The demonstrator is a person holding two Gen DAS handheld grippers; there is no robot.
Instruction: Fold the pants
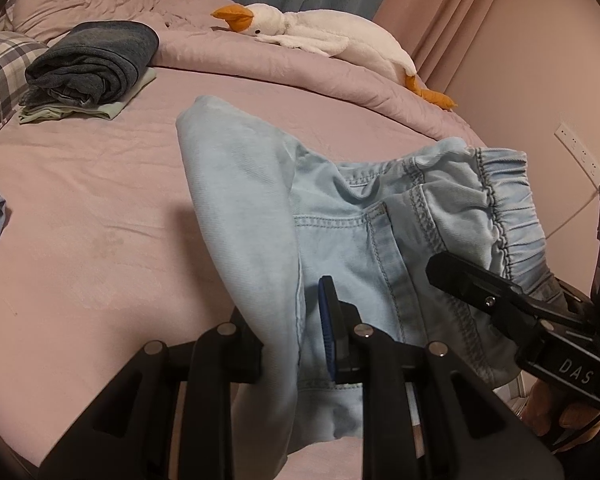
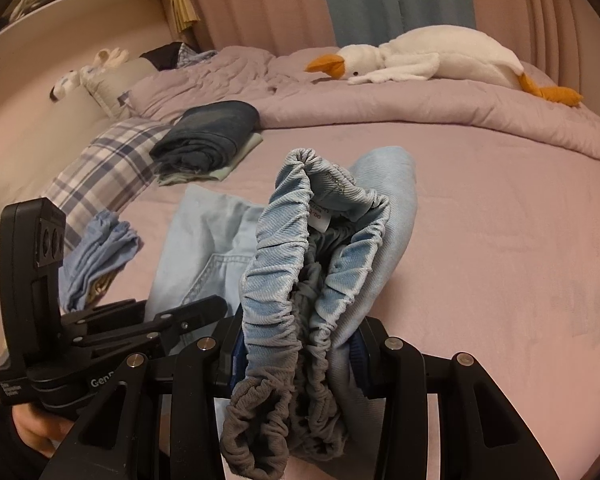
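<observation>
While both tongs hold cloth:
Left tongs (image 1: pixel 300 340): clamped on pants (image 1: pixel 340 220) seat.
Right tongs (image 2: pixel 296 352): clamped on bunched waistband.
Axis: legs trail ahead across bed (image 1: pixel 100 200).

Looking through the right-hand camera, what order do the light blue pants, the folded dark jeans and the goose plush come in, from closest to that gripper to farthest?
1. Light blue pants: clamped in the right gripper, waistband bunched between its fingers.
2. Folded dark jeans: mid-bed, up and left, beside the plaid pillow.
3. Goose plush: lying on the quilt at the far edge, upper right.
</observation>
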